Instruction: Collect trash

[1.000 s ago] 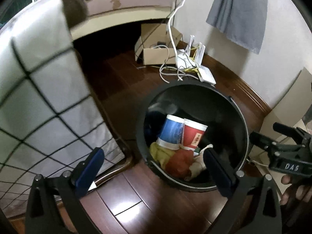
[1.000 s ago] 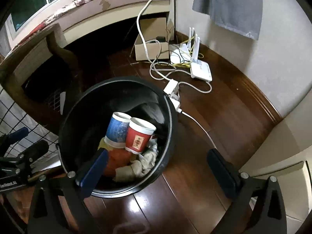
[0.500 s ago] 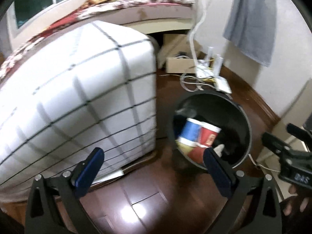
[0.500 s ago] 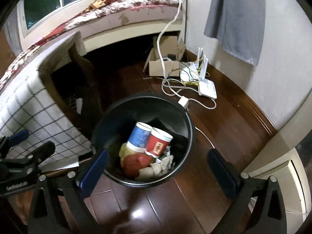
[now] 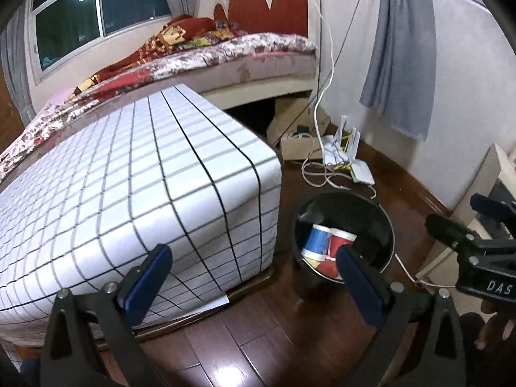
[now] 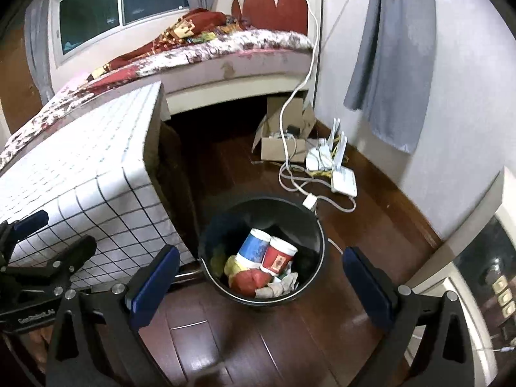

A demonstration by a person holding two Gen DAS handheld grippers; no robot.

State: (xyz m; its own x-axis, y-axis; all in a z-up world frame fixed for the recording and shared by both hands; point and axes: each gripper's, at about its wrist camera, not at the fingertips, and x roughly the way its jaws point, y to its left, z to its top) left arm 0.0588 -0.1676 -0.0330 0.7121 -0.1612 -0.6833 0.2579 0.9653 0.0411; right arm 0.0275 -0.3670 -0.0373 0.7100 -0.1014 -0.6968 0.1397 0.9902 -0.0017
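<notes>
One black bin (image 6: pixel 262 251) on the wood floor (image 6: pixel 225 338), beside the checked table (image 5: pixel 129 193); contents: two paper cups, one blue (image 6: pixel 253 250) and one red (image 6: pixel 280 256), side by side and tilted, over one yellow wrapper (image 6: pixel 233 266), one red-orange bag (image 6: pixel 251 280) and crumpled white paper (image 6: pixel 280 287). One open cardboard box (image 6: pixel 283 135) by the bed (image 6: pixel 225 54) holds cables, contents otherwise unclear; one white router (image 6: pixel 343 180) lies just beside it. Two grippers, left (image 5: pixel 254 277) and right (image 6: pixel 261 277), each with fingers spread wide and empty, both raised above the bin.
</notes>
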